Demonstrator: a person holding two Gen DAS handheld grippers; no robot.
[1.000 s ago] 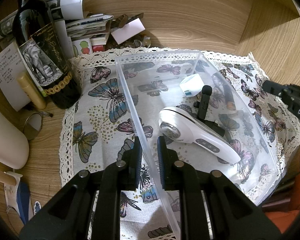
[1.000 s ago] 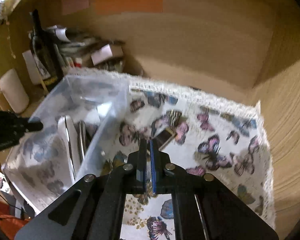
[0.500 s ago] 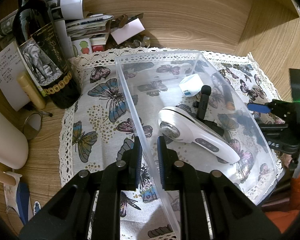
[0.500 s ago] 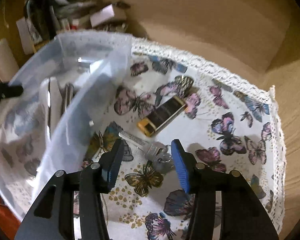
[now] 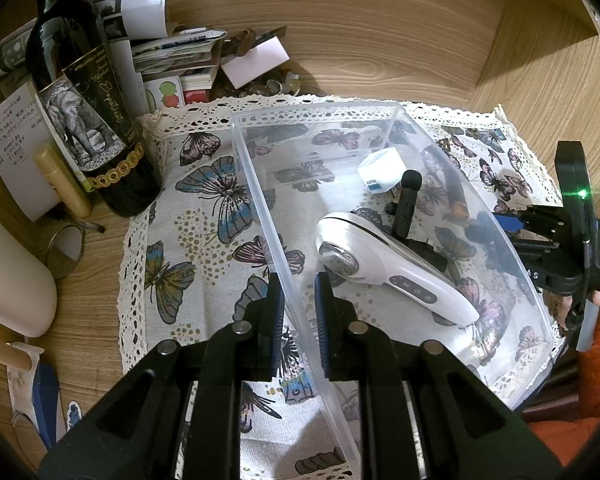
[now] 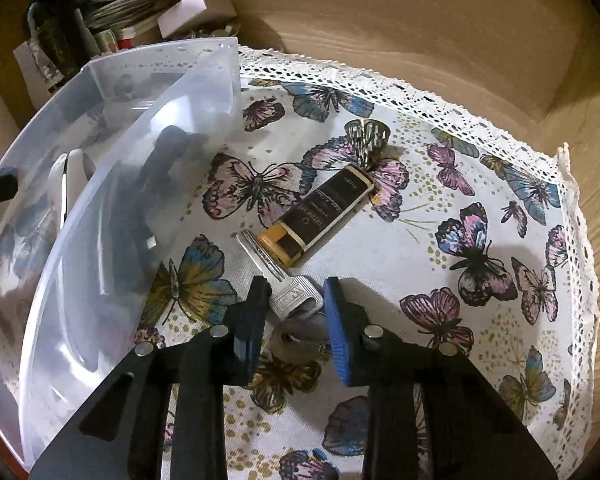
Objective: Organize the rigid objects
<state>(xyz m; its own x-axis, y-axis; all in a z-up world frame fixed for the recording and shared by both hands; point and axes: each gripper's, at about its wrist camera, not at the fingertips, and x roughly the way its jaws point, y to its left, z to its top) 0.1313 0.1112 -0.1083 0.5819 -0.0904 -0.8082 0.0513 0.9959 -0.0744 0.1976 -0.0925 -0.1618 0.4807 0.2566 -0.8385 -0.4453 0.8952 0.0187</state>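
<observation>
Progress update: compared with 1 second ago, the right tool [image 6: 294, 300] has gone from nearly shut and up in the air to spread open and dropped low over the butterfly cloth [image 6: 440, 248], with the silver key [image 6: 278, 276] now sitting right between its fingertips. Nothing is gripped yet, but the key head is bracketed, so I'd say the pickup is about to happen and the key is the next thing headed for the bin.

Meanwhile the left tool [image 5: 298, 300] hasn't budged: its 2 pads straddle the near wall of the clear plastic bin [image 5: 260, 184] with only a narrow gap between them. Looks like it's steadying the bin, though I can't tell if the pads actually pinch the wall.

Already inside the bin: a white handheld device [image 5: 380, 268], a small white cube [image 5: 380, 168] and a black stick-shaped gadget [image 5: 406, 204].

Stuff in the way: the key's blade tip is touching a black-and-gold lighter [image 6: 320, 216], so closing sloppily could nudge that. A little metal cone thing [image 6: 368, 136] sits just beyond the lighter. The key ring under the tool is blurry. The bin's wall is close on the left, and the wine bottle [image 5: 84, 92] plus a paper pile crowd the back of the desk [image 5: 380, 40].
</observation>
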